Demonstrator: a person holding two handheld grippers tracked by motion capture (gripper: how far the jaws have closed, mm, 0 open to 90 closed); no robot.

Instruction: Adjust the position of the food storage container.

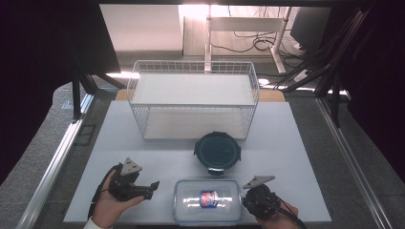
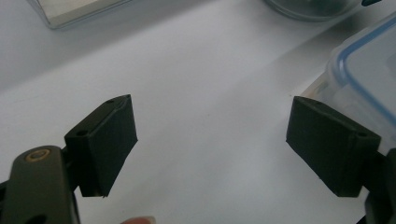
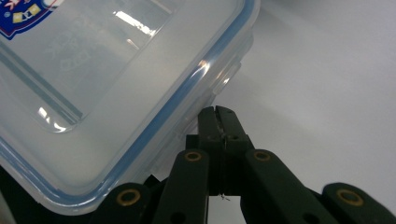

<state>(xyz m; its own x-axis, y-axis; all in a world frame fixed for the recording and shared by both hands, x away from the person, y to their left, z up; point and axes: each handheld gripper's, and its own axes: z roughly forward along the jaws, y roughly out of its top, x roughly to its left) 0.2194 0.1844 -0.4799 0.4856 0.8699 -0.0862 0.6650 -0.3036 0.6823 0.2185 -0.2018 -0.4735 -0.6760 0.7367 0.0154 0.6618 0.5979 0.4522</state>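
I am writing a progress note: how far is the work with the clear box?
Nothing looks done: the clear box and round box sit on the table, outside the wire basket. In hand: the shut right hand-held gripper is at the box's end; the left waits open. Lifting remains.

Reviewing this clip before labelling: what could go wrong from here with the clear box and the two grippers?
1. The right gripper is shut, tips against the clear box side; a push may slide it rather than grip it.
2. The box sits at the table near edge and could slip off.
3. The left gripper is open beside the box; closing now grabs nothing.
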